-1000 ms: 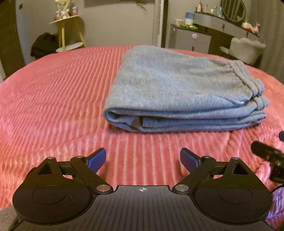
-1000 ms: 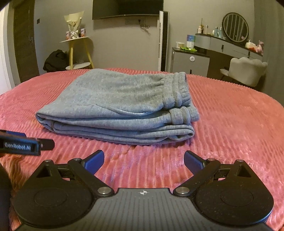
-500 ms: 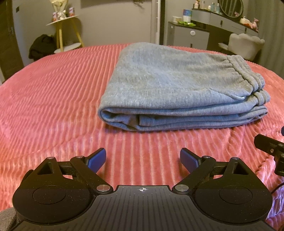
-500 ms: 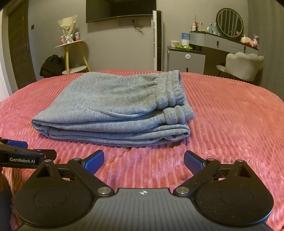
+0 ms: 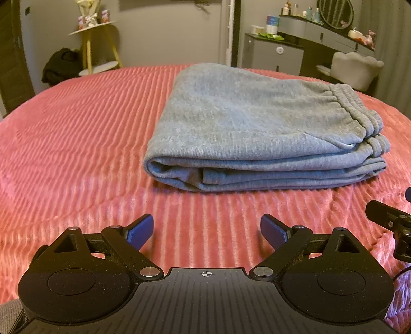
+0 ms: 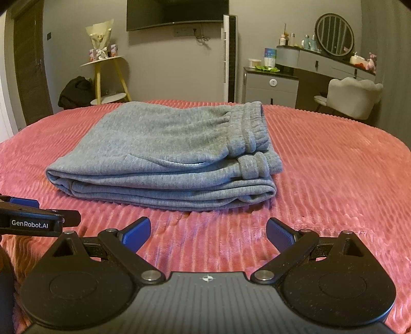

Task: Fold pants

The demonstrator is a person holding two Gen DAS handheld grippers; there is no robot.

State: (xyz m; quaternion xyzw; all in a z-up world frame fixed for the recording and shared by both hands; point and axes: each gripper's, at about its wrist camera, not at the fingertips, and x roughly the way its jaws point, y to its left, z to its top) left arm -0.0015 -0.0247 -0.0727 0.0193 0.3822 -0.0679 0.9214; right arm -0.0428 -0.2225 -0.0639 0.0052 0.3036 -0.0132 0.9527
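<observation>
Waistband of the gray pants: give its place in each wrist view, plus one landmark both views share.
Left wrist: waistband at right of centre, on the fold's right end.
Right wrist: waistband just right of centre, upper half.
Shared landmark: round mirror, top right in both.

The left black two-finger tool with blue pads [image 5: 206, 228] is level, its fingers spread wide and empty. The right black two-finger tool with blue pads [image 6: 208, 231] sits just beside it, likewise spread and empty.
</observation>
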